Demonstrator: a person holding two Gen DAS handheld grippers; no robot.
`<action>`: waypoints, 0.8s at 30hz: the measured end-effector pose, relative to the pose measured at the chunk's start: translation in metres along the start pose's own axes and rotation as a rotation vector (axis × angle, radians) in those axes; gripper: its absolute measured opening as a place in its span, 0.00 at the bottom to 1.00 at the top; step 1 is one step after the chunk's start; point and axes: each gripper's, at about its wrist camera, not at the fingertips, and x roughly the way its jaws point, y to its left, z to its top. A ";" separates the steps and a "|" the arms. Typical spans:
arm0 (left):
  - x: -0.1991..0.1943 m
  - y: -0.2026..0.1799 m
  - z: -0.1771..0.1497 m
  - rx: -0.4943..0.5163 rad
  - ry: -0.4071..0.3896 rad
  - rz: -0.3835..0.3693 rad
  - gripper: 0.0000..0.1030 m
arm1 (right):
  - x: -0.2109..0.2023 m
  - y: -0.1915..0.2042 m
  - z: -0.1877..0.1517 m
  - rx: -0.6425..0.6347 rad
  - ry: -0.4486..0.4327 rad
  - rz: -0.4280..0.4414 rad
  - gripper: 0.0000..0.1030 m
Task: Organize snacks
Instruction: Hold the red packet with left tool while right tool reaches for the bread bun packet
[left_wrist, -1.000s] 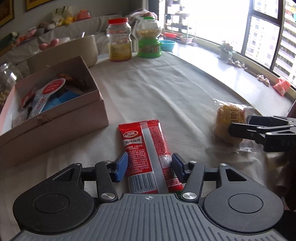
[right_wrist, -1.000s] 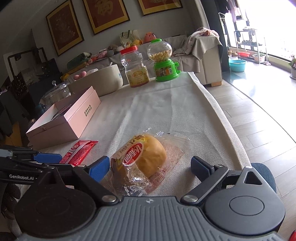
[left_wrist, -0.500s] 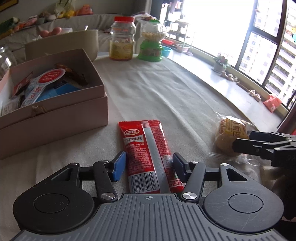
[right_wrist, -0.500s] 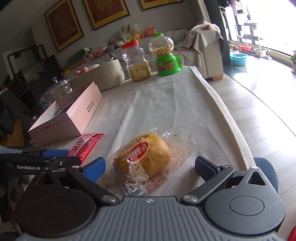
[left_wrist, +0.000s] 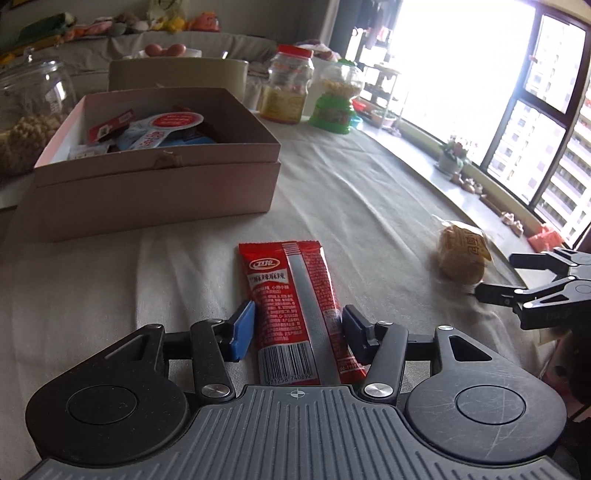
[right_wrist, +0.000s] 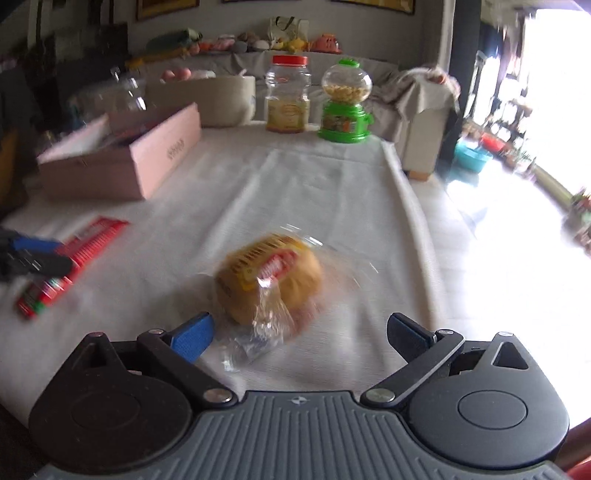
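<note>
- A glossy red foil-like wrapper is seen on the snack packet (left_wrist: 297, 310).
- The bun (right_wrist: 269, 278) is wrapped in clear, crinkled plastic.
- Matt woven cloth (left_wrist: 351, 192) is spread below.
- The box (left_wrist: 155, 184), upper left, looks like matt pink cardboard.

The right tool (right_wrist: 299, 334) has opened wider and drawn back off the wrapped bun (right_wrist: 269, 277), now rolled askew.

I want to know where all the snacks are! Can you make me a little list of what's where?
red packet: flat on the cloth, between the left claw's open pads
bun: in clear wrap, just ahead of the open right claw
box: open, wrapped snacks inside
jar: far end, beside the green dispenser
</note>
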 end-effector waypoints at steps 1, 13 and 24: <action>0.000 0.000 -0.001 -0.005 -0.005 -0.001 0.57 | -0.002 -0.002 -0.001 -0.025 -0.002 -0.056 0.98; 0.000 0.002 -0.003 -0.018 -0.026 -0.014 0.57 | -0.004 -0.015 0.031 0.151 -0.067 0.110 0.98; 0.000 0.001 0.005 -0.064 0.020 -0.006 0.57 | 0.051 0.029 0.040 0.062 0.057 0.087 0.98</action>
